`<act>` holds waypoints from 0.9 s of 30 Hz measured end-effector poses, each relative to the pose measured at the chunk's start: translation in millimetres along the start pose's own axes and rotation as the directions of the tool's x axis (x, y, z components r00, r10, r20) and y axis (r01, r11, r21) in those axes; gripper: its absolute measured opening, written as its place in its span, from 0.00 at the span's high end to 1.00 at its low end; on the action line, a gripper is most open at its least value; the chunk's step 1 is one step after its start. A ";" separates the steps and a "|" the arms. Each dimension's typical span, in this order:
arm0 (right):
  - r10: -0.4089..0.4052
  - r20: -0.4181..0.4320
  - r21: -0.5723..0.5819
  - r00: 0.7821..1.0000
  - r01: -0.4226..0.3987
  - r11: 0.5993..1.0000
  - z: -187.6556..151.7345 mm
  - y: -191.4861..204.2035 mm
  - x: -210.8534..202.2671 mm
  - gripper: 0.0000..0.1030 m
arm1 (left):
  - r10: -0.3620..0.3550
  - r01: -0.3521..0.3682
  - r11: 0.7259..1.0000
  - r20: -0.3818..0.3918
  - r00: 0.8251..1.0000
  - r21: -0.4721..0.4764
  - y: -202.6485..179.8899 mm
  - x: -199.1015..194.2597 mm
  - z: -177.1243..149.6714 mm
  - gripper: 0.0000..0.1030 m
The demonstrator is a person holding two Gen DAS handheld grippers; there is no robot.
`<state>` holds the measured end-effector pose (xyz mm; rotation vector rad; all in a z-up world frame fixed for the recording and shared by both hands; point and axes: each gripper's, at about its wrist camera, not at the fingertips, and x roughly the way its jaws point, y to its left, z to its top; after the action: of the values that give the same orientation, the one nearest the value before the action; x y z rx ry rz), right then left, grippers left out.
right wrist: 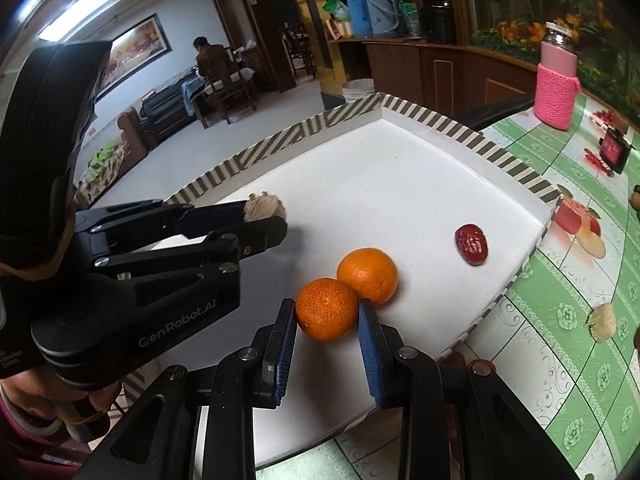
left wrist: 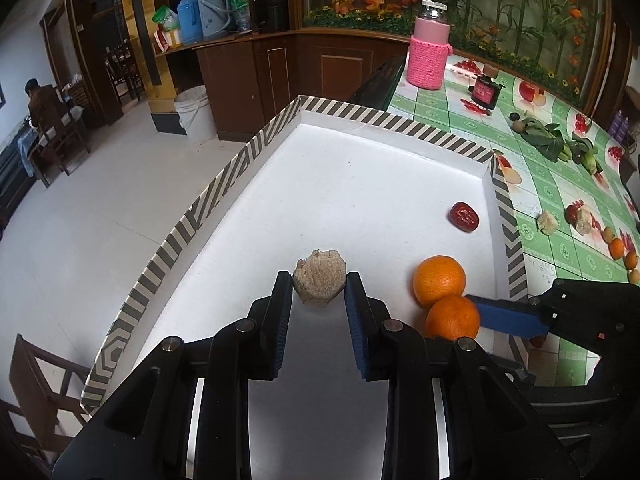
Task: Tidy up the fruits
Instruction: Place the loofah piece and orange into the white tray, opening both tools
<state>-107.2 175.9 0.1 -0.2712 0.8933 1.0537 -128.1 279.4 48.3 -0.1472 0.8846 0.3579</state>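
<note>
Inside striped-rim tray (left wrist: 400,200): left gripper (left wrist: 319,294) pinching rough lump (left wrist: 319,282).

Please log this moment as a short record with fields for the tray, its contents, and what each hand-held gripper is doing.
tray: white shallow cardboard tray with striped rim, on green fruit-print tablecloth
left hand-held gripper: closed on beige rough-textured lump, over the tray
right hand-held gripper: fingers either side of near round orange mandarin; grip firmness unclear
second round orange mandarin: in tray, touching the first
wrinkled dark red date: in tray, alone near right rim
outside tray: pink knit-sleeved bottle
</note>
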 end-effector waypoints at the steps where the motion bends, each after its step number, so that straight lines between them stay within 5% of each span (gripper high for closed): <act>1: -0.003 -0.001 -0.002 1.000 0.003 1.000 -0.8 2.0 -0.5 0.71 | 0.002 -0.002 1.000 0.000 1.000 -0.001 0.4 0.1 -0.1 0.75; 11: -0.074 -0.039 -0.063 0.997 0.071 0.995 -2.1 14.4 10.3 0.70 | -0.006 0.005 0.999 -0.017 1.000 -0.048 6.4 1.3 -0.7 0.75; 17: -0.016 0.002 -0.025 1.000 0.016 1.000 -3.5 13.2 -6.4 0.70 | 0.010 -0.012 0.998 -0.030 1.000 -0.065 9.8 1.9 -1.2 0.62; 21: -0.015 0.031 -0.005 0.999 0.015 1.000 -5.2 9.7 -18.7 0.70 | 0.041 -0.040 0.997 0.010 0.999 -0.064 6.6 -5.5 0.6 0.51; 27: -0.043 0.089 0.013 0.995 0.042 0.999 -8.8 3.5 -42.4 0.70 | 0.089 -0.086 0.996 0.100 0.991 -0.028 -9.4 -22.7 4.2 0.51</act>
<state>-122.7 145.5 26.9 -0.2312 0.8102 1.0136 -134.7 266.2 68.4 -0.1118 0.7884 0.4540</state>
